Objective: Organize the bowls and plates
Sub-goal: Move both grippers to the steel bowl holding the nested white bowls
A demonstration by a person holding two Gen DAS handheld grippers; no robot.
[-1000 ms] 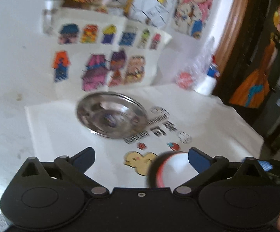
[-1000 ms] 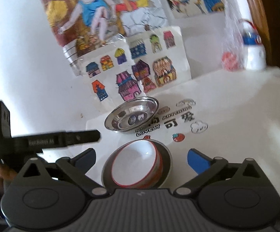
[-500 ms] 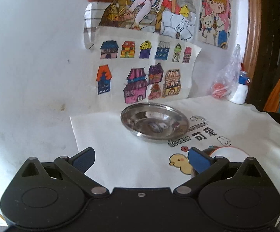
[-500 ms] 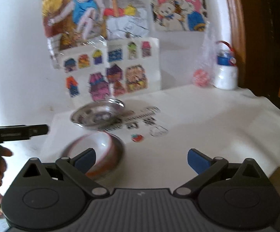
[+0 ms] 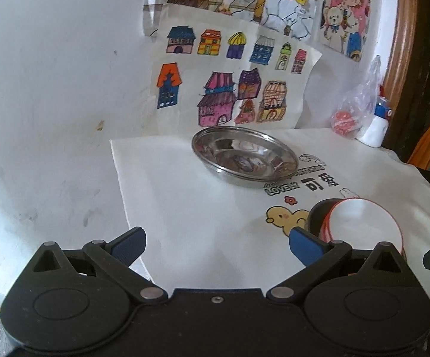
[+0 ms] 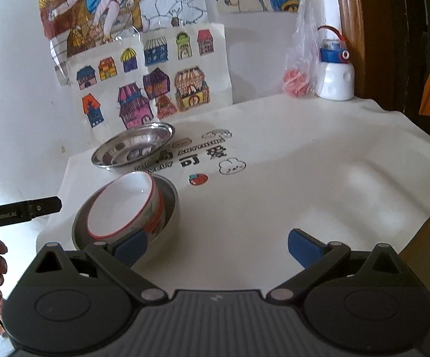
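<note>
so, mid-sort: white bowl w/ red rim (image 6: 125, 205) sat tilted inside grey bowl (image 6: 170, 205) near front-left of surface (image 6: 319, 163); steel plate (image 5: 244, 154) just behind, apart from it. left gripper (image 5: 216, 245) & right gripper (image 6: 216, 245) both wide, holding nothing. prob next: grab plate or level the nested bowl. open room to the right; cloth edge close on the left.
</note>
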